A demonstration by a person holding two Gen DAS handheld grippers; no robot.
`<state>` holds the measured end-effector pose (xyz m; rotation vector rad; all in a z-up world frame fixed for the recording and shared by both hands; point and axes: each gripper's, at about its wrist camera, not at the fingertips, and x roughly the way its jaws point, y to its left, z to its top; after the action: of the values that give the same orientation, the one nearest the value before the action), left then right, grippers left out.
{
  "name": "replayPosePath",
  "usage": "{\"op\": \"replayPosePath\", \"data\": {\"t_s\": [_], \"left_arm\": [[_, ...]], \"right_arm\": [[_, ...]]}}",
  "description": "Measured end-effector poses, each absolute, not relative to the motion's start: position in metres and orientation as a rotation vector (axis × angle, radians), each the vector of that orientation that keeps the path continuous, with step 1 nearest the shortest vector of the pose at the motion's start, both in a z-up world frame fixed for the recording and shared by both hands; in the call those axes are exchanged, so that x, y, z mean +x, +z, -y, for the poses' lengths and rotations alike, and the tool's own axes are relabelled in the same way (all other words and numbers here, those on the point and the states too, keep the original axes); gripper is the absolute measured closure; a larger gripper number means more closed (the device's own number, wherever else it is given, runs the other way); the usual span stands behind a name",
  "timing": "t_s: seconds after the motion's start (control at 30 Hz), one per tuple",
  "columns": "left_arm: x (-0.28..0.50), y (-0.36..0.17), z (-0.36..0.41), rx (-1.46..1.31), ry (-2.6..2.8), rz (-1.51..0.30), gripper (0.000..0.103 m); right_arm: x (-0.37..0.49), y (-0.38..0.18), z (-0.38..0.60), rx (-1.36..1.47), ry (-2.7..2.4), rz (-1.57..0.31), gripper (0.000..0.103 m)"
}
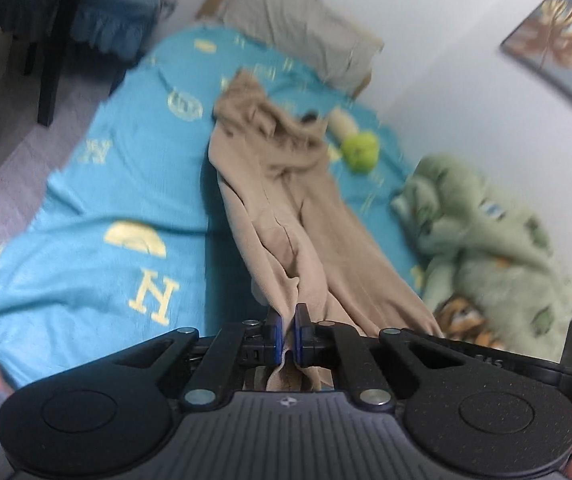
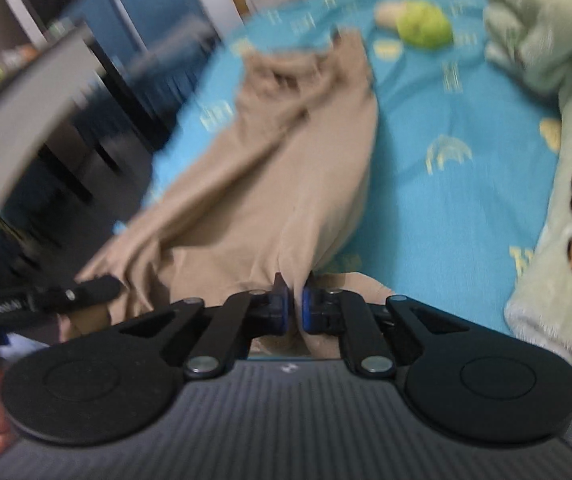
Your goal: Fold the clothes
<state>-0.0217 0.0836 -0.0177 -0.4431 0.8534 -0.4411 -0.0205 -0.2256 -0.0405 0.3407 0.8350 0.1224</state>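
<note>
A pair of tan trousers [image 1: 286, 200] lies stretched along the blue bedspread [image 1: 125, 200], its far end crumpled toward the pillow. My left gripper [image 1: 288, 320] is shut on the near end of the trousers, cloth pinched between its blue pads. In the right wrist view the same trousers [image 2: 286, 168] run away from me, and my right gripper [image 2: 294, 300] is shut on their near edge. The left gripper's body [image 2: 45, 296] shows at the left of the right wrist view. Both views are motion-blurred.
A green blanket [image 1: 486, 240] with a tiger print lies bunched at the right by the wall. A green plush toy [image 1: 360, 152] and a grey pillow [image 1: 306, 24] lie at the bed's far end. Dark chairs [image 1: 45, 40] stand left of the bed.
</note>
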Motion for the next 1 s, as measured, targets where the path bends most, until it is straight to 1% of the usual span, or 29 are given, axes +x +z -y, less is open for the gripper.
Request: {"op": "replayPosePath", "data": {"t_s": [0.1, 0.27, 0.4, 0.5, 0.7, 0.87, 1.0], "left_arm": [[-0.054, -0.004, -0.082, -0.439, -0.438, -0.793, 0.098], [-0.107, 0.020, -0.080, -0.431, -0.432, -0.694, 0.098], [-0.144, 0.032, -0.079, -0.427, -0.435, -0.638, 0.098], [-0.157, 0.033, -0.076, -0.411, -0.442, -0.624, 0.098], [-0.132, 0.038, -0.067, -0.385, -0.422, -0.604, 0.097], [-0.069, 0.037, -0.053, -0.341, -0.386, -0.593, 0.097], [-0.020, 0.037, -0.042, -0.306, -0.358, -0.584, 0.097]], "right_arm": [[-0.047, -0.017, 0.227, 0.357, 0.138, -0.731, 0.094], [-0.115, -0.005, 0.237, 0.468, 0.164, -0.607, 0.094], [-0.162, -0.007, 0.240, 0.518, 0.168, -0.559, 0.094], [-0.171, -0.009, 0.243, 0.535, 0.159, -0.547, 0.094], [-0.146, -0.002, 0.244, 0.505, 0.142, -0.525, 0.094], [-0.100, 0.010, 0.245, 0.470, 0.135, -0.509, 0.094], [-0.043, 0.003, 0.252, 0.466, 0.128, -0.522, 0.093]]}}
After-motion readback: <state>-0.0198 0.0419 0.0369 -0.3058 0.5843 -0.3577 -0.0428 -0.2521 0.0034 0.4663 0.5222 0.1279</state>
